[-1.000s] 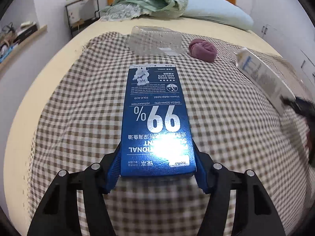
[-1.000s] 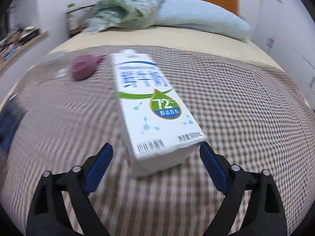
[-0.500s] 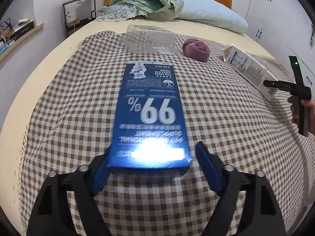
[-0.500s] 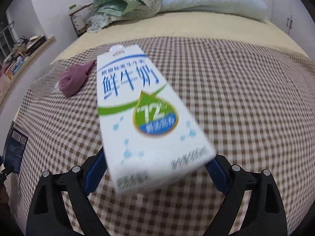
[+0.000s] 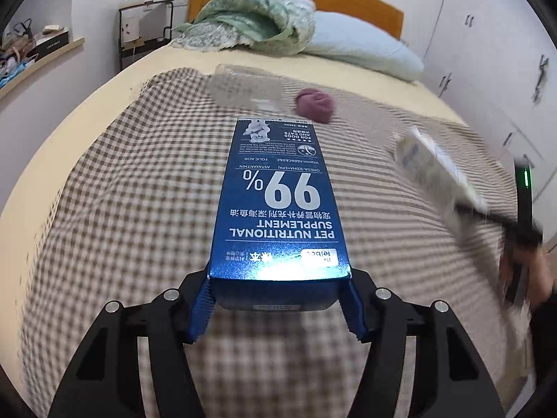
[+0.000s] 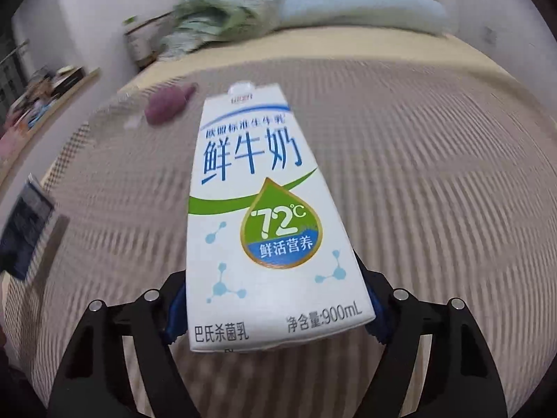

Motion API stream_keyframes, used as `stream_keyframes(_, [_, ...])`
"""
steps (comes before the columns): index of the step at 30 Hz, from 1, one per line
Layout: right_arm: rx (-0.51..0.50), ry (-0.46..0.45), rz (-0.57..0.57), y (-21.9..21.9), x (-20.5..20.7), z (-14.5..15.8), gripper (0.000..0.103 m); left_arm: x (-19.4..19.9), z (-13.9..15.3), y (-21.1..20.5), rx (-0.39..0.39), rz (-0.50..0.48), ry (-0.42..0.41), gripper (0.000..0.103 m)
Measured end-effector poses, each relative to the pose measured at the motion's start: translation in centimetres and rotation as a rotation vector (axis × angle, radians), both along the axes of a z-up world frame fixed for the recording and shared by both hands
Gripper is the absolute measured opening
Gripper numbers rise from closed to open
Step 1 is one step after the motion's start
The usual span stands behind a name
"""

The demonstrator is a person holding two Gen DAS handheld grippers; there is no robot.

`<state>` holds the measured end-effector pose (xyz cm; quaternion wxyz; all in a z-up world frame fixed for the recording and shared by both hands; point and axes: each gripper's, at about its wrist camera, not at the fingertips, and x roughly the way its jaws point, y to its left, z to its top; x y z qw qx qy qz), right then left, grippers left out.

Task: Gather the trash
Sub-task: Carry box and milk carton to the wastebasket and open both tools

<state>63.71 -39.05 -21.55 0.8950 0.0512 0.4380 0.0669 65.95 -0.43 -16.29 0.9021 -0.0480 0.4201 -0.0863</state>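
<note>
Now blue box (image 5: 278, 209) clamped btwn left tool (image 5: 278, 304) pads.

Two cartons are sitting in claws: one blue pet supplement box (image 5: 278, 209) is lying lengthwise between the pads of the left gripper (image 5: 278, 308), and one white milk carton (image 6: 264, 223) is sitting between the pads of the right gripper (image 6: 273, 308). Two loose items are lying beyond the claws on the checked blanket (image 5: 122, 191): one clear plastic container (image 5: 243, 85) is resting straight ahead of the left claw, past the blue box's far end, and one purple cloth ball (image 5: 315, 104) is resting just right of it. One pillow (image 5: 362, 48) and one green quilt (image 5: 254, 21) are lying farthest ahead.
</note>
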Motion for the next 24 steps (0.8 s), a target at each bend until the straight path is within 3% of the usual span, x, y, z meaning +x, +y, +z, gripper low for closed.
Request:
stream_keyframes(1, [-0.022,-0.02,-0.063,-0.4,-4.3,0.6,0.07,-1.4,0.4,-0.6,-0.006,-0.005,0.001,0.059])
stream_keyframes(8, [-0.022,0.027,-0.273,-5.7,-23.5,4.7,0.069,-10.3,2.5,-6.5,-0.065,-0.102,0.025,0.059])
stream_keyframes(15, [-0.056,0.094,-0.533,-13.5,-42.6,5.2,0.069,-21.3,3.0,-17.3,-0.123,-0.405,0.055,0.059])
stream_keyframes(17, [-0.057,0.13,-0.605,-15.3,-47.0,4.0,0.069,-24.3,1.8,-20.9,-0.116,-0.502,0.108,0.059])
stream_keyframes(20, [-0.005,0.183,-0.696,-17.5,-52.6,1.3,0.069,-29.3,-1.7,-27.1,-0.098,-0.675,0.258,0.059])
stream_keyframes(24, [0.08,0.245,-0.769,-19.5,-56.7,-3.4,0.069,-32.6,-7.3,-34.1,-0.014,-0.812,0.461,0.059])
